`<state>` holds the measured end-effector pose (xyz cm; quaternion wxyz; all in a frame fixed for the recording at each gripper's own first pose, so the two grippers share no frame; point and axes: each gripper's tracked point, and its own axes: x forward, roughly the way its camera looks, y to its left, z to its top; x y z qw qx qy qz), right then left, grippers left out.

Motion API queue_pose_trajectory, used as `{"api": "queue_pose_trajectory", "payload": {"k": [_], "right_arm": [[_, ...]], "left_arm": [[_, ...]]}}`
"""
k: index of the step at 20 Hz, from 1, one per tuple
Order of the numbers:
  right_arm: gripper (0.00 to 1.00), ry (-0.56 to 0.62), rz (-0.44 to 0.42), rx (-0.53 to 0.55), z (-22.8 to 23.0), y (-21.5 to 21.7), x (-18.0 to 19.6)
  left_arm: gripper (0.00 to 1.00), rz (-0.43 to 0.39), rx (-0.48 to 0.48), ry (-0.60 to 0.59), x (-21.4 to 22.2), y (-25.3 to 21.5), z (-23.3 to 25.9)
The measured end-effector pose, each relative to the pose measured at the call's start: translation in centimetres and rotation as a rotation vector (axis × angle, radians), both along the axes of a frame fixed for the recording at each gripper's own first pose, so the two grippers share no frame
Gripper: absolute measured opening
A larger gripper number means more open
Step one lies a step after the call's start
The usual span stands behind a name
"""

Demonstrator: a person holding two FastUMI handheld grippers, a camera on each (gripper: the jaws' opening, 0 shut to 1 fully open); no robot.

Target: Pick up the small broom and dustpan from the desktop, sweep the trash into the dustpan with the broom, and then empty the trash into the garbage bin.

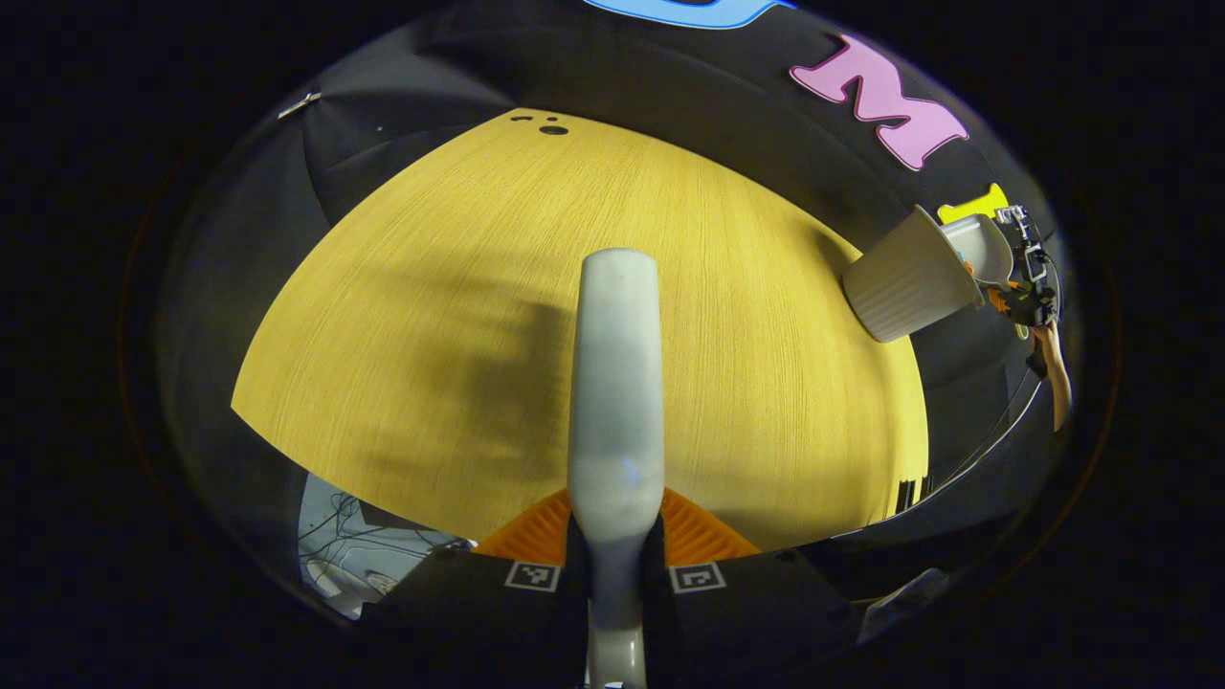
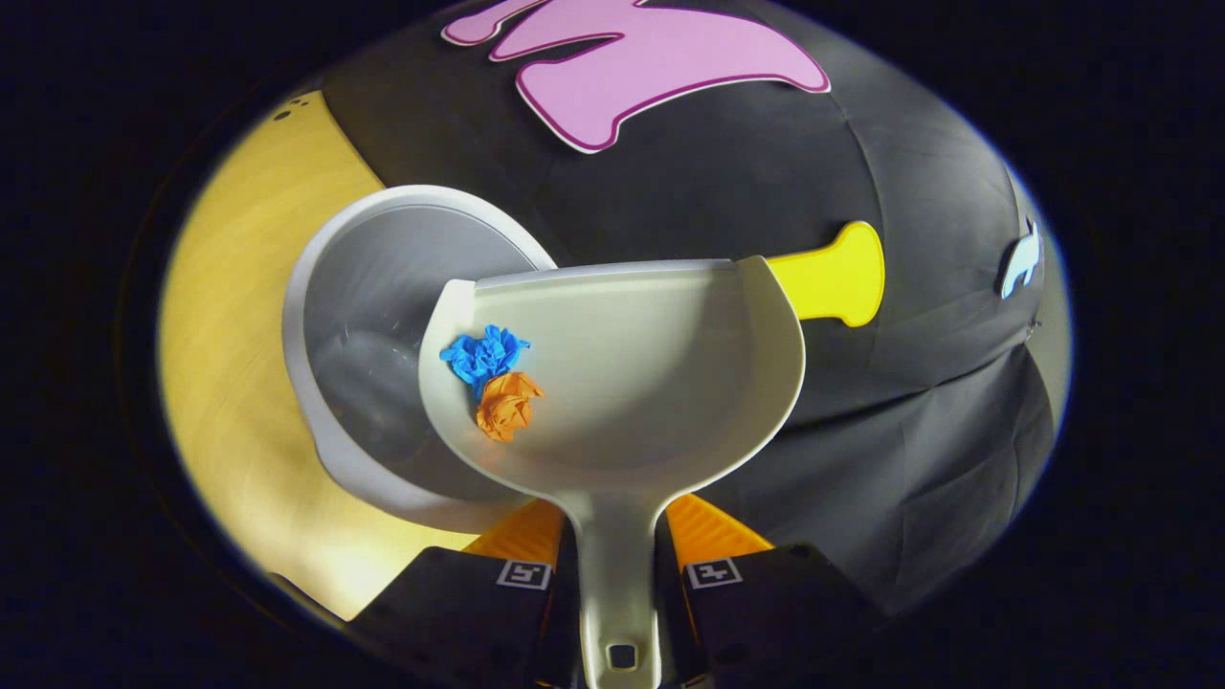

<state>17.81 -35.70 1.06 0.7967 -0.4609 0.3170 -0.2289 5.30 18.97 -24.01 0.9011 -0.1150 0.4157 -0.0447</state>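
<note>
The wooden counter (image 1: 459, 325) fills the middle of the left gripper view, the grey garbage bin (image 2: 383, 335) standing at its edge, left of centre in the right gripper view. The right tool (image 2: 617, 569), bottom centre, is clamped on the handle of the dustpan (image 2: 651, 383), tipped toward the bin's mouth with a blue paper scrap (image 2: 483, 352) and an orange paper scrap (image 2: 507, 404) near its left rim. The left tool (image 1: 614, 560) grips the broom (image 1: 617, 383), bottom centre, above the counter.
</note>
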Motion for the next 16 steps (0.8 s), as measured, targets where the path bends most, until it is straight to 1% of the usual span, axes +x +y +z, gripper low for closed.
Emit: {"api": "queue_pose_trajectory", "payload": {"k": [3,4,6,8,9,10,12,15,16], "right_arm": [[0.36,0.029,0.019,-0.122,1.0,0.0,-0.2],[0.36,0.046,0.033,-0.154,1.0,-0.2,-0.5],[0.36,0.076,0.062,-0.207,1.2,-1.0,-0.4],[0.36,0.095,0.083,-0.242,1.1,-1.2,-0.6],[0.32,0.101,0.086,-0.273,1.4,-1.5,-0.7],[0.36,0.103,0.097,-0.296,1.9,-1.8,-1.0],[0.36,0.107,0.109,-0.3,1.3,-2.5,-0.9],[0.36,0.1,0.093,-0.258,1.3,-2.2,-0.9],[0.33,0.091,0.085,-0.234,1.2,-2.1,-1.0]], "left_arm": [[0.26,-0.014,0.005,0.011,-0.1,0.0,-0.2],[0.29,-0.01,-0.01,0.014,-0.1,-0.1,-0.2],[0.27,-0.008,-0.049,0.013,0.0,-0.2,0.0],[0.27,-0.007,-0.057,0.017,-0.1,-0.3,-0.1],[0.26,-0.008,-0.051,0.021,-0.1,-0.2,-0.2],[0.26,-0.011,-0.045,0.023,-0.2,-0.3,-0.2],[0.27,-0.018,-0.035,0.027,-0.2,-0.2,-0.3],[0.27,-0.017,-0.034,0.032,-0.4,-0.2,-0.4],[0.27,-0.014,-0.035,0.033,-0.4,-0.3,-0.5]]}}
